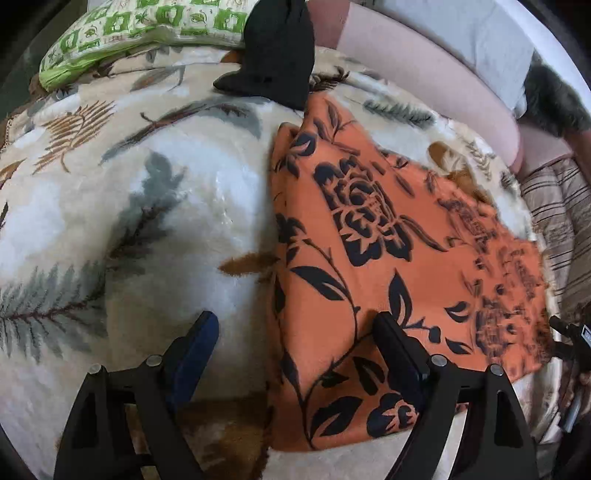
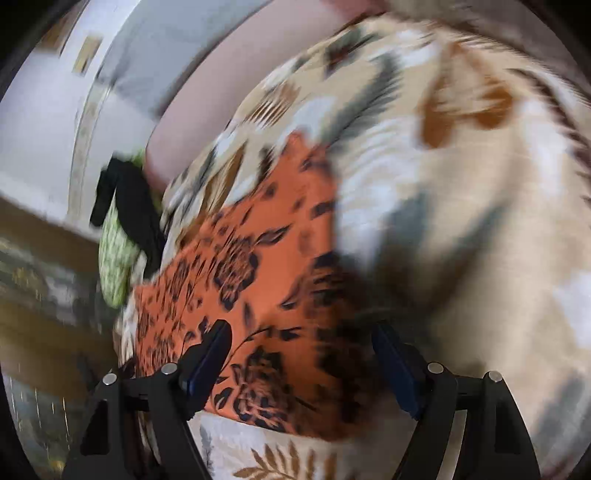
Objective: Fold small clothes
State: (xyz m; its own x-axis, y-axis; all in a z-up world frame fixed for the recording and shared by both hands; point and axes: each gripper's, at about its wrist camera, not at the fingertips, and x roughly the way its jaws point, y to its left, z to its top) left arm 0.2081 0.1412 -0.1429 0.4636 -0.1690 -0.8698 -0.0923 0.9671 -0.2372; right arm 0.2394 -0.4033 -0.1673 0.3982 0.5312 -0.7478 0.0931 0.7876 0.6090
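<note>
An orange cloth with a black flower print (image 1: 388, 266) lies folded flat on a cream leaf-patterned blanket (image 1: 147, 206). My left gripper (image 1: 295, 325) is open and empty, straddling the cloth's left edge near its front corner. The same cloth (image 2: 236, 280) shows in the blurred right wrist view. My right gripper (image 2: 301, 339) is open and empty just over the cloth's near edge. A black garment (image 1: 273, 51) lies at the far edge of the blanket, also seen in the right wrist view (image 2: 129, 206).
A green and white patterned pillow (image 1: 144, 29) lies at the back left. A pink headboard or bolster (image 1: 424, 66) runs along the back right. A striped cloth (image 1: 554, 221) hangs at the right edge. The other gripper's tool (image 1: 576, 339) shows at far right.
</note>
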